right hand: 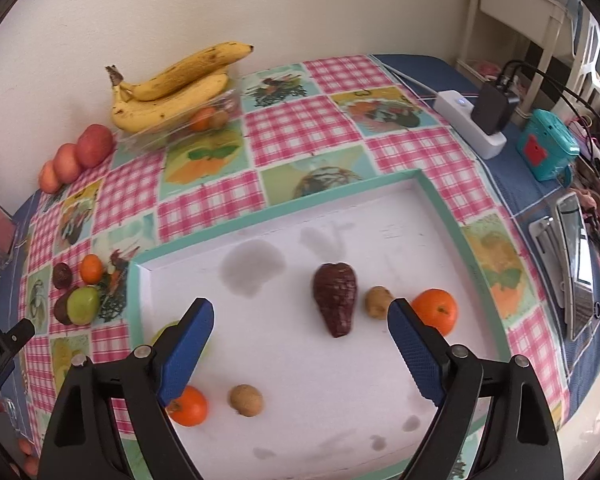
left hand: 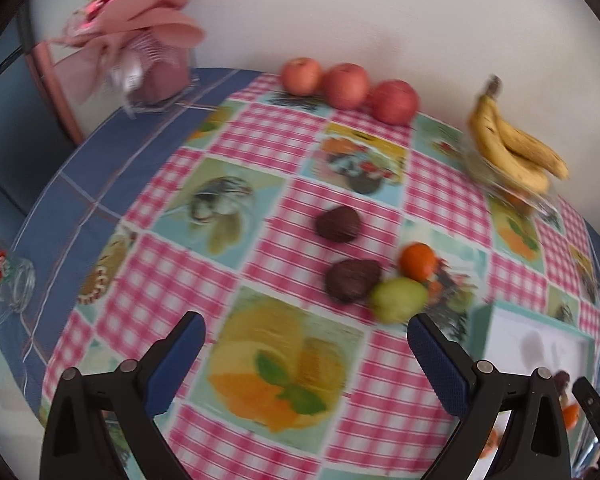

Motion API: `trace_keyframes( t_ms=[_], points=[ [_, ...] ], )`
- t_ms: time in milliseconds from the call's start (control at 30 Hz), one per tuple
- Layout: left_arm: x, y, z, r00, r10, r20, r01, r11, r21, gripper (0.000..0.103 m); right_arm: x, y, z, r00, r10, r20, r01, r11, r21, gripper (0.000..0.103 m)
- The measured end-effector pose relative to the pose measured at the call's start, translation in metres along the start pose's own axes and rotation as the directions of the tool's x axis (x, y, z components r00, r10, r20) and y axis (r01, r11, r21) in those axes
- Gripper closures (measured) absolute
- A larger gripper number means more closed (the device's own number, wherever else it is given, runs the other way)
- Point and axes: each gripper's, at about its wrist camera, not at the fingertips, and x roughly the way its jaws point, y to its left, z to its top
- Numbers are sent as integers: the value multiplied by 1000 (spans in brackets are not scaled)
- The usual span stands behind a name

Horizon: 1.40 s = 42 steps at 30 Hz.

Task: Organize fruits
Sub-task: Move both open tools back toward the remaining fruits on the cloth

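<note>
Four loose fruits lie in a cluster on the tablecloth, just off the left edge of the white tray: two dark brown fruits, a small orange and a green pear-like fruit, the last touching the nearer brown one. The left gripper hangs over the cloth with its jaws spread wide and nothing between them; the cluster sits ahead of it and slightly to its right, the green fruit nearest, close to the right fingertip. That view is smeared, so whether the fruit's long axis runs across the jaws is hard to say. The right gripper is likewise released and empty, poised over the tray, where a dark ridged fruit, two oranges and two small tan fruits already rest. The left gripper is plainly nearer the cluster, so the next pickup likely falls to it. Three apples and a bunch of bananas sit along the table's far edge by the wall.
</note>
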Motion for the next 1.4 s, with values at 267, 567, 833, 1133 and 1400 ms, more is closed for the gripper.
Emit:
trace_keyframes(
  t_ms=[267, 567, 833, 1133, 1400],
  points=[
    [6, 25, 9, 1000, -23, -4, 23, 996, -83, 1, -14, 28, 1, 994, 30, 104, -23, 997, -67, 4],
    [7, 31, 23, 998, -51, 39, 55, 994, -94, 0, -19, 60, 2, 979, 91, 181, -68, 989, -132, 4],
    [11, 37, 34, 996, -47, 70, 52, 996, -73, 0, -10, 83, 3, 979, 115, 167, -88, 983, -161, 4],
    [17, 50, 53, 982, -144, 120, 160, 978, -134, 0, -3, 108, 6, 966, 201, 162, -163, 962, -220, 4],
    [16, 50, 70, 970, -189, 154, 205, 974, -94, 0, 5, 136, 16, 960, 235, 153, -192, 949, -249, 4]
  ],
)
